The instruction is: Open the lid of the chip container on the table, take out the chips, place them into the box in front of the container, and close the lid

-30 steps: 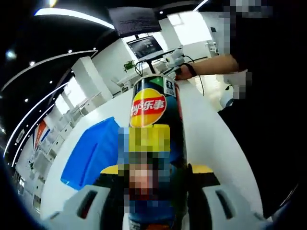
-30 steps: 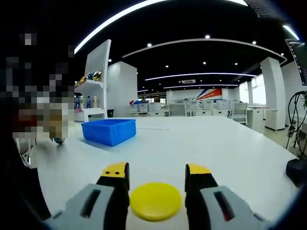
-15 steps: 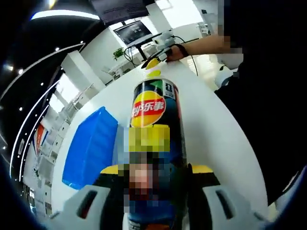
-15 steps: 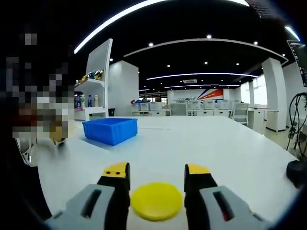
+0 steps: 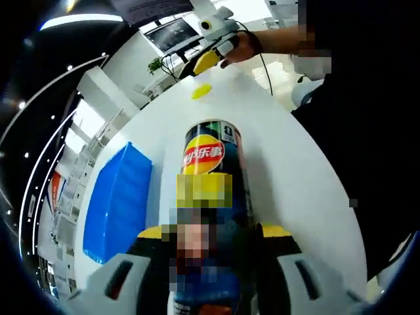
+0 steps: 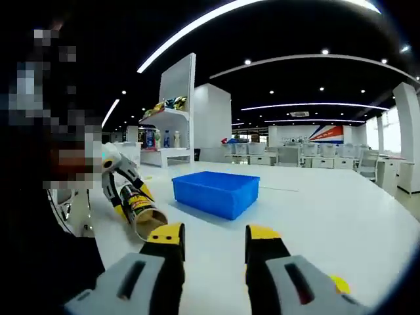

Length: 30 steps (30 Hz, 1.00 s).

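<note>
Jaws of my left gripper (image 5: 209, 239) clamp the chip container (image 5: 211, 190) between them. Its long axis runs straight ahead of the jaws, open mouth (image 6: 148, 224) away from me, tilted down over the white table (image 5: 289, 177). Blue box (image 5: 117, 200) sits just left of it. My right gripper (image 6: 213, 239) is parted, holding nothing; the yellow lid (image 6: 339, 283) lies on the table at its right jaw
</note>
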Tool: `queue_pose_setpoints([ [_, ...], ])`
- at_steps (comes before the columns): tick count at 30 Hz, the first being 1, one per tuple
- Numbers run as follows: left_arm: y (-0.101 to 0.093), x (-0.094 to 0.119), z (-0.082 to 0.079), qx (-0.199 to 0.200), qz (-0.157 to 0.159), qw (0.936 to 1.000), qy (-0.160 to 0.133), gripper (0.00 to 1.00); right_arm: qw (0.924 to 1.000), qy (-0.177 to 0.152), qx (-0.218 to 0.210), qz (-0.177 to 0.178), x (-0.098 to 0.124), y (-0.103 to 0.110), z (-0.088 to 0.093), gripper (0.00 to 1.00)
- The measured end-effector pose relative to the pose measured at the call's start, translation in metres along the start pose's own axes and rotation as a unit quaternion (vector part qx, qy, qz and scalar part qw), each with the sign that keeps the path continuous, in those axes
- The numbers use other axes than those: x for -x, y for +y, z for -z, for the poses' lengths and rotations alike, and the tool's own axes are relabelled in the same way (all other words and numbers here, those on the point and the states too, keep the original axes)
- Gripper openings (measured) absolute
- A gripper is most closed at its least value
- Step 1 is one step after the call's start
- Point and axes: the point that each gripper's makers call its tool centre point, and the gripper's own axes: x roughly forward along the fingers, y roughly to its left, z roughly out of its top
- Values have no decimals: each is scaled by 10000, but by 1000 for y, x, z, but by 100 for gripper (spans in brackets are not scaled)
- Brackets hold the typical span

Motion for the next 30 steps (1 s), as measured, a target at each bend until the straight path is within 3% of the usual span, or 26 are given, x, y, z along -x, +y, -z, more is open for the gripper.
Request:
queue_pose_setpoints([
  [3,5,0,4,184,-193,9996,74,50,9992,100,-195,-320,-10,20,5,33],
  [7,6,1,4,176,-331,9993,54,50,9984,231,-180,-475,-19,35,10,33],
  [23,7,5,-1,35,-352,9994,-7,49,9980,329,-283,-466,-17,34,17,30],
  [30,12,20,-8,320,-277,9989,-215,44,9972,313,-443,-505,-18,37,18,30],
])
